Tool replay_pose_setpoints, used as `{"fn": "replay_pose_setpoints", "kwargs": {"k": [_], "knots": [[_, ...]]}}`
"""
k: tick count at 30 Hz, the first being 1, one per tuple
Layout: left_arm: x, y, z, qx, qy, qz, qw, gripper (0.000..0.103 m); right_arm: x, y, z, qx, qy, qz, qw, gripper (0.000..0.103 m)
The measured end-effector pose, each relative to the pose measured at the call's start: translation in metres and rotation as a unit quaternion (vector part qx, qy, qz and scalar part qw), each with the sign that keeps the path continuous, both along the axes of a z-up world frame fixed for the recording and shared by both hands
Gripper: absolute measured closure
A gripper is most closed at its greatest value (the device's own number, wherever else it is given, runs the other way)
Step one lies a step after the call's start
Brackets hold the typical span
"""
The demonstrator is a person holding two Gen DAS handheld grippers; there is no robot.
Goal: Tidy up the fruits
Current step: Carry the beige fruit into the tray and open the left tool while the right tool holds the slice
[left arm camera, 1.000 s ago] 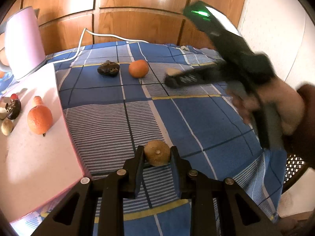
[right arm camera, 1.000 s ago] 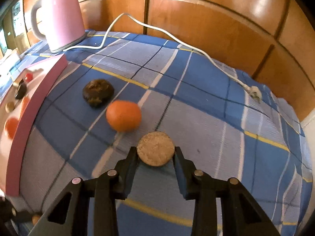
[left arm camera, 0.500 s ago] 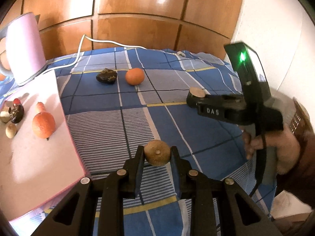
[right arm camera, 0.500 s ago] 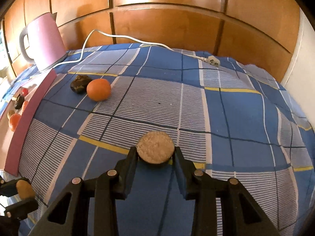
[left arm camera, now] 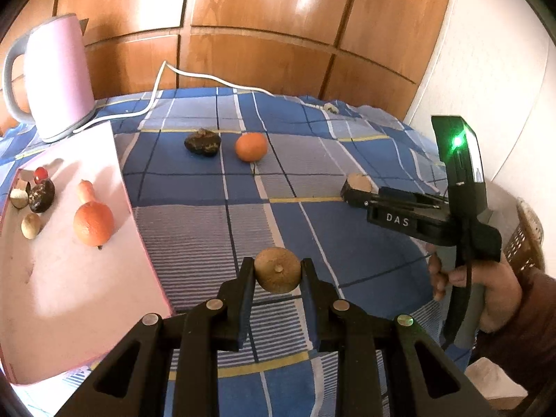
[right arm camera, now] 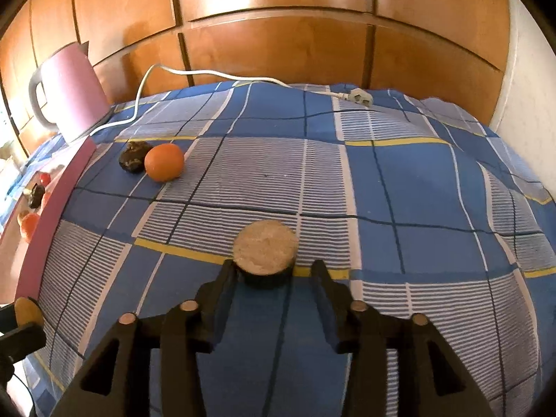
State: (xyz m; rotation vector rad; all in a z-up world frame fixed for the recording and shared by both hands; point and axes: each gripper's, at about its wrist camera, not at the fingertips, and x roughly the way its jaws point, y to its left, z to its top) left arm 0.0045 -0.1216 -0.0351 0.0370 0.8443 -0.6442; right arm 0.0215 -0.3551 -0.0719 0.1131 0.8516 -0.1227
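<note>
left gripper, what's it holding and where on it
The left gripper is shut on a small round brown fruit, pinched across its two opposite sides.

Blue check, pink board, orange and brown fruit

A blue plaid cloth [right arm camera: 382, 180] with white stripes, dark lines and yellow bands is covering the surface; a pale pink board [left arm camera: 69, 278] is showing an orange fruit [left arm camera: 93, 223], a red berry [left arm camera: 40, 173] and dark brown pieces, while a pink kettle [left arm camera: 59, 76] with its white cord [left arm camera: 156, 83] is standing against glossy orange-brown wood panels [left arm camera: 260, 34]. Black fingers [left arm camera: 243, 288] are framing a tan-brown fruit [left arm camera: 277, 275].
</note>
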Motion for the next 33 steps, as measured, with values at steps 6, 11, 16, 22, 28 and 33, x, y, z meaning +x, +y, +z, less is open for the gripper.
{"fn": "replay_pose_setpoints", "kwargs": {"k": [6, 11, 16, 22, 28, 33], "knots": [[0.006, 0.014, 0.013, -0.017, 0.001, 0.025, 0.9996, 0.077, -0.002, -0.004, 0.011, 0.001, -0.014, -0.012, 1.0, 0.043], [0.012, 0.029, 0.023, -0.025, 0.002, 0.056, 0.9981, 0.077, 0.012, 0.004, 0.007, -0.004, 0.001, -0.008, 1.0, 0.043], [0.022, 0.051, 0.03, -0.032, 0.001, 0.102, 0.9943, 0.077, 0.014, 0.011, 0.002, -0.021, 0.01, 0.0, 1.0, 0.067], [0.042, 0.093, 0.028, -0.038, 0.014, 0.177, 0.9835, 0.077, 0.009, 0.009, 0.003, -0.02, 0.012, -0.002, 1.0, 0.067], [0.073, 0.156, 0.021, -0.032, 0.03, 0.272, 0.9613, 0.077, 0.011, 0.01, 0.003, -0.025, 0.016, 0.0, 1.0, 0.067], [0.097, 0.195, 0.006, -0.015, 0.047, 0.321, 0.9458, 0.077, 0.011, 0.011, 0.002, -0.029, 0.017, -0.001, 0.999, 0.067]]}}
